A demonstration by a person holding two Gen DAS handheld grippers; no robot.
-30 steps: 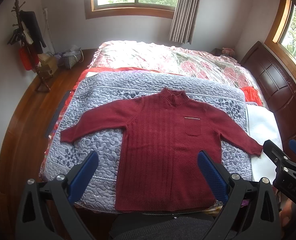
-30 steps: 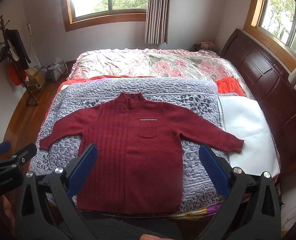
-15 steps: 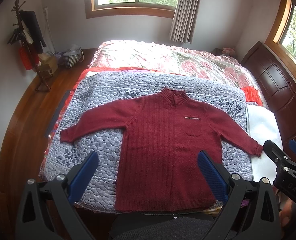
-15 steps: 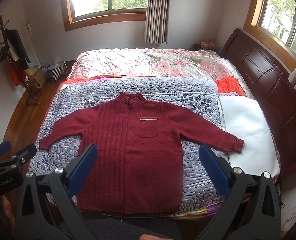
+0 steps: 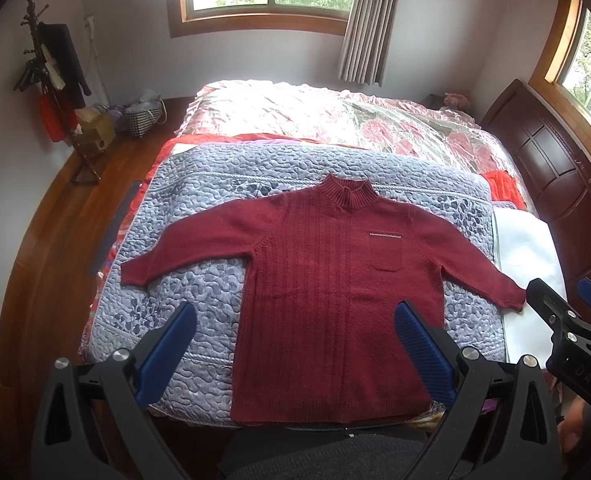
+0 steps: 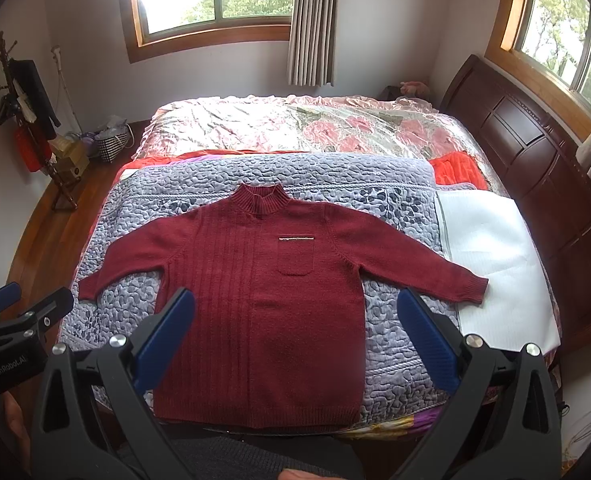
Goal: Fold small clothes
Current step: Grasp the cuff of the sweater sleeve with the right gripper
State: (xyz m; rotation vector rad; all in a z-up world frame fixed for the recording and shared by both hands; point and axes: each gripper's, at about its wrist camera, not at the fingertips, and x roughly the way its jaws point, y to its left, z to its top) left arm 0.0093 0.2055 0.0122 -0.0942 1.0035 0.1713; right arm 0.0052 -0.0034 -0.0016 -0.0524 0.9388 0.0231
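Observation:
A dark red knit sweater (image 5: 327, 280) (image 6: 263, 296) lies flat, front up, on a grey-blue quilted mat (image 5: 199, 292) (image 6: 399, 344) on the bed. Both sleeves are spread out to the sides, the collar points away from me. My left gripper (image 5: 295, 344) hovers above the sweater's lower hem, open, with nothing between its blue pads. My right gripper (image 6: 295, 332) hangs open over the sweater's lower body, also holding nothing. Each gripper shows at the edge of the other's view.
A white sheet (image 6: 495, 264) lies right of the mat, under the right cuff. A floral cover (image 6: 295, 128) fills the far half of the bed. A dark wooden headboard (image 6: 535, 168) runs along the right. A coat stand (image 5: 55, 92) and bags stand on the wooden floor at left.

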